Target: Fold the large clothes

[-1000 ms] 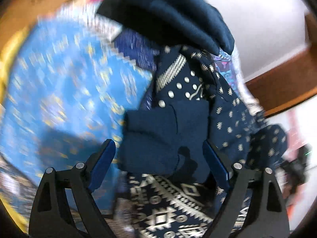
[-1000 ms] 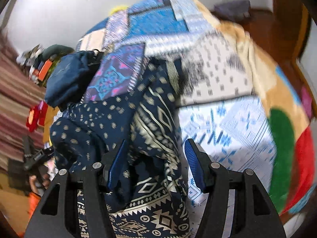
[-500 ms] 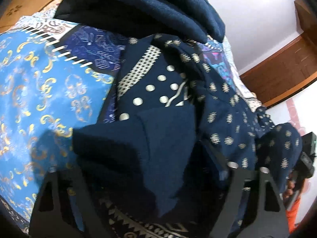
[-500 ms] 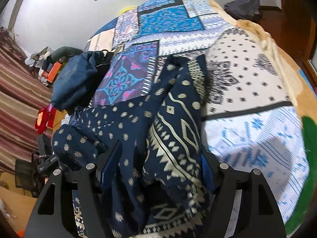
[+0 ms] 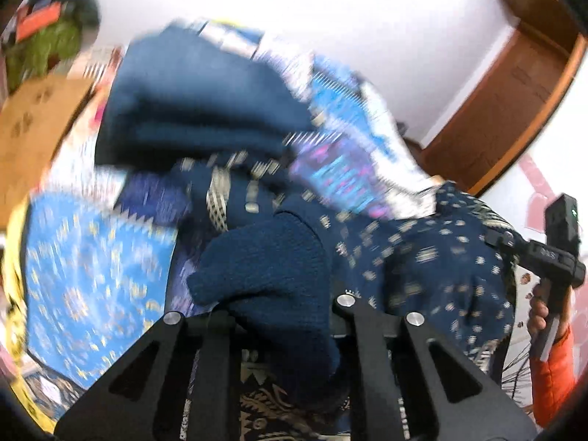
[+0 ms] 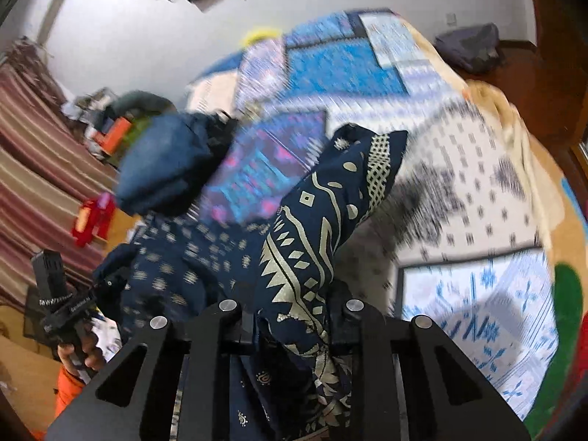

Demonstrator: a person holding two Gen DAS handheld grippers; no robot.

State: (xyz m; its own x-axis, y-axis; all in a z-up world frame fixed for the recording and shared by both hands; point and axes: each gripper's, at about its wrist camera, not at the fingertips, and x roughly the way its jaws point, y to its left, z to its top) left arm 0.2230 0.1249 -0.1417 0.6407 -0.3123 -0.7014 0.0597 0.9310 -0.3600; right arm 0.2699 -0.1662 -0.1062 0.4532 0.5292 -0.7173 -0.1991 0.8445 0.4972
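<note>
A navy garment with pale geometric print [image 5: 422,257] lies bunched on a patchwork quilt [image 5: 92,275]. My left gripper [image 5: 279,316] is closing its jaws, and a plain dark blue knit fold [image 5: 272,268] of the garment is pinched between them, hiding the pads. In the right wrist view the same garment [image 6: 305,220] rises in a tall ridge from my right gripper [image 6: 290,316]. Its jaws are closing too, with the printed cloth squeezed between them. The garment hangs stretched between the two grippers, lifted off the quilt [image 6: 477,191].
A folded dark blue garment [image 5: 191,110] [image 6: 161,169] sits on the quilt behind the printed one. A hand in an orange sleeve [image 5: 551,349] holds the other gripper's handle. A wooden door frame [image 5: 514,103] stands at the right, and clutter [image 6: 110,125] beside the bed.
Both grippers have gone from open around the garment to pinched on it. The left one has risen clearly with the knit fold; the right one has lifted slightly with the printed cloth.
</note>
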